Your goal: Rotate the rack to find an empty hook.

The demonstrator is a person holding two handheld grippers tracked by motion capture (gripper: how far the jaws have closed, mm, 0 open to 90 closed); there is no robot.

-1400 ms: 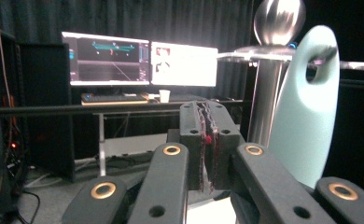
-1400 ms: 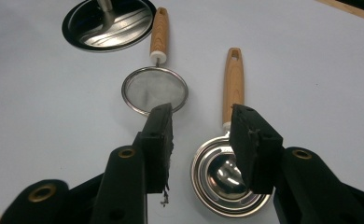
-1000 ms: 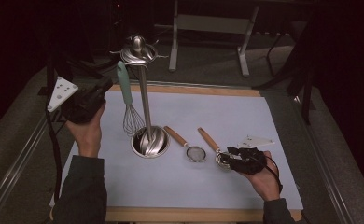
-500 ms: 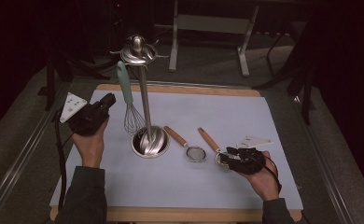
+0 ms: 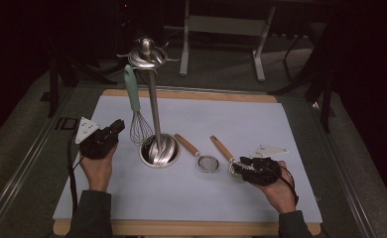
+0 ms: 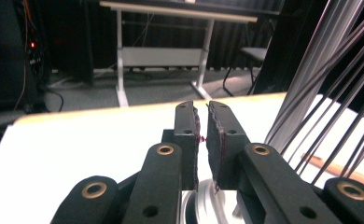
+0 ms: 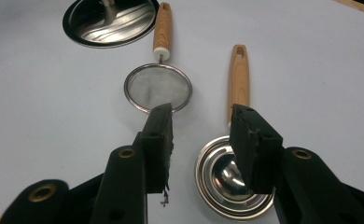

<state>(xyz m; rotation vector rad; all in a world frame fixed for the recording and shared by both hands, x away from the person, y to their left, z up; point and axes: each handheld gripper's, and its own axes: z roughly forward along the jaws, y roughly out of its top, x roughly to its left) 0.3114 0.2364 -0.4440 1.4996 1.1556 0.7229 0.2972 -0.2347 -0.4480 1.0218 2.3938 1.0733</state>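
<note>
The right gripper (image 5: 241, 166) hovers over the ladle (image 5: 223, 148) with its fingers (image 7: 159, 135) released and spread wide, gripping nothing. In the right gripper view the ladle's steel bowl lies just under the tips, a little toward 3 o'clock, and its wooden handle runs straight away toward 12 o'clock. The fingers stand across that long axis, so this hand is far the nearer one for a pick-up. One finger hides the joint between bowl and handle.

The strainer (image 5: 209, 162) lies just beside the ladle at 9 o'clock, nearly parallel and apart from it, on the pale surface (image 5: 261, 124).

The left gripper (image 5: 116, 128) sits low at 9 o'clock of the whisk (image 5: 141, 130), which hangs from the steel stand (image 5: 154, 114). Its fingers (image 6: 185, 135) have just been opening, with a narrow gap and nothing between them. In the left gripper view the whisk's wires are cut off at the frame's right edge, and whether gripper and wires touch is hard to tell.
</note>
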